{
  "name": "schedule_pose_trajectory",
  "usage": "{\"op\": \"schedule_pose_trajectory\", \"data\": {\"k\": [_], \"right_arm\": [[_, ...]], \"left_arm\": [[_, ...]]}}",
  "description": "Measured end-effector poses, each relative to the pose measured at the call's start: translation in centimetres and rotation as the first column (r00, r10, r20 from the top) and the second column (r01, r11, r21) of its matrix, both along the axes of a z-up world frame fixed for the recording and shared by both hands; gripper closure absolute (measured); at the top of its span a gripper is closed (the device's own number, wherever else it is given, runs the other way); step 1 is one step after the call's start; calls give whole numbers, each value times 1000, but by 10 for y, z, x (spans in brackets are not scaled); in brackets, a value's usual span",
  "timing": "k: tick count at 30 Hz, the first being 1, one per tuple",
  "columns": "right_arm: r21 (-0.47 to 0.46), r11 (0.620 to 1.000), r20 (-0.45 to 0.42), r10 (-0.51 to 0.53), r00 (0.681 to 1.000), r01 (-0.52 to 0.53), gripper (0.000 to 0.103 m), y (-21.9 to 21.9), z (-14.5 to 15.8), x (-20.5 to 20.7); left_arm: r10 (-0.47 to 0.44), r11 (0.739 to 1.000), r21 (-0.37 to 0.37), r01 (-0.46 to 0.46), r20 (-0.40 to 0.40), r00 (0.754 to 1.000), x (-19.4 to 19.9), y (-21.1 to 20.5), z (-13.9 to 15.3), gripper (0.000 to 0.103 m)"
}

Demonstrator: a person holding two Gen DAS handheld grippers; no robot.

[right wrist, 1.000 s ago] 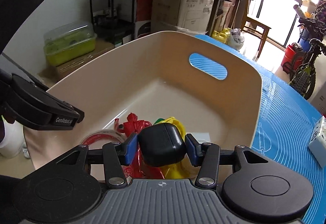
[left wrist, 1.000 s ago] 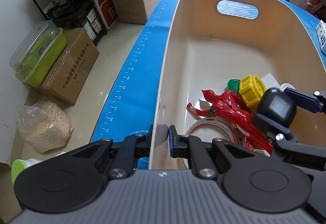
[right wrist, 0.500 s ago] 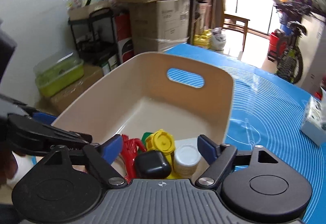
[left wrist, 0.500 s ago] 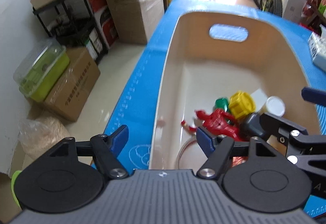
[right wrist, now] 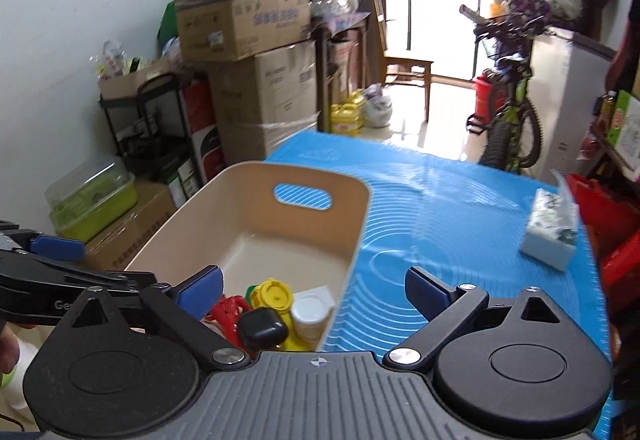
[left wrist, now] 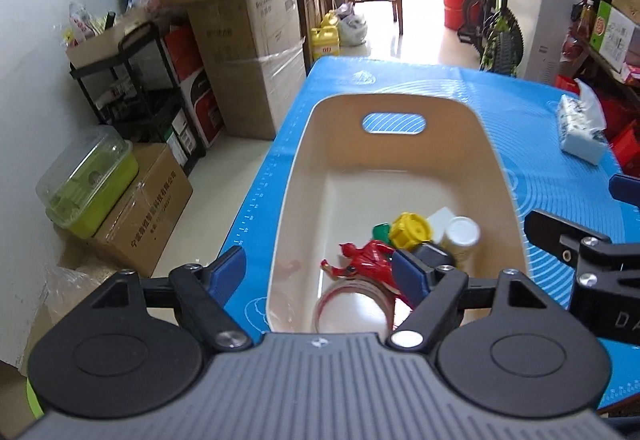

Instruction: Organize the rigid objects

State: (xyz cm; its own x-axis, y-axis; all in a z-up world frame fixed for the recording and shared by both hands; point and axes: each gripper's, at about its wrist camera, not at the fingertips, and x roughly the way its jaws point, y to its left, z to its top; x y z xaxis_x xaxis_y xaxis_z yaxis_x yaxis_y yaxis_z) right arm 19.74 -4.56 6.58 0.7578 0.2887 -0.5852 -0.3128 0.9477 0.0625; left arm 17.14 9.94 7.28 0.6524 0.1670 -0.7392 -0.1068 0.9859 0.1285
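The left hand-held gripper (left wrist: 318, 272) is spread wide with nothing between its blue-padded fingers, above the near end of the beige plastic bin with a cut-out handle slot (left wrist: 496, 175). The right hand-held gripper (right wrist: 314, 292) is also spread wide and holds nothing, above the bin's near right corner. The bin sits on the table covered by a blue silicone mat with white ring markings (left wrist: 532, 127). Clustered at the near end of the bin floor lie a red plastic action figure (left wrist: 366, 260), a roll of clear tape with red edging (left wrist: 352, 304), a yellow ribbed screw cap (left wrist: 412, 230), a green cap (left wrist: 380, 231) just behind it, a white round-lidded jar (left wrist: 463, 234), a white block (left wrist: 440, 217) and a black rounded earbud case (right wrist: 262, 328). The case rests touching the yellow cap and the jar. A white tissue pack with a printed pattern (left wrist: 582, 127) lies on the mat, well apart from the bin
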Motion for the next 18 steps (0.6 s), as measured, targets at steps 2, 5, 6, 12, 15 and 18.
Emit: {"op": "schedule_pose_trajectory", "data": {"k": [2,5,6,12,15,18], "right_arm": [[-4,1000,13,-15,1000,15,5,-8,8,-11],[-11,999,30,-30,999,31,5,-19,20,-29],[-11,999,34,-34,999,34,5,-24,24,-35],[-4,997,54,-73,996,73,5,-51,41,-69],[-4,996,55,-84,995,85,4,-62,45,-85],[-5,997,53,-79,995,79,4,-72,46,-100]], "left_arm": [[-8,1000,-4,8,13,1000,-9,-6,8,23],[-21,1000,2,21,30,999,-25,-17,18,23],[-17,1000,6,17,37,999,-29,-20,21,23],[-19,1000,8,18,50,999,-59,-34,32,23],[-14,1000,4,14,60,998,-72,-39,35,23],[-15,1000,-3,15,61,998,-85,-45,35,22]]}}
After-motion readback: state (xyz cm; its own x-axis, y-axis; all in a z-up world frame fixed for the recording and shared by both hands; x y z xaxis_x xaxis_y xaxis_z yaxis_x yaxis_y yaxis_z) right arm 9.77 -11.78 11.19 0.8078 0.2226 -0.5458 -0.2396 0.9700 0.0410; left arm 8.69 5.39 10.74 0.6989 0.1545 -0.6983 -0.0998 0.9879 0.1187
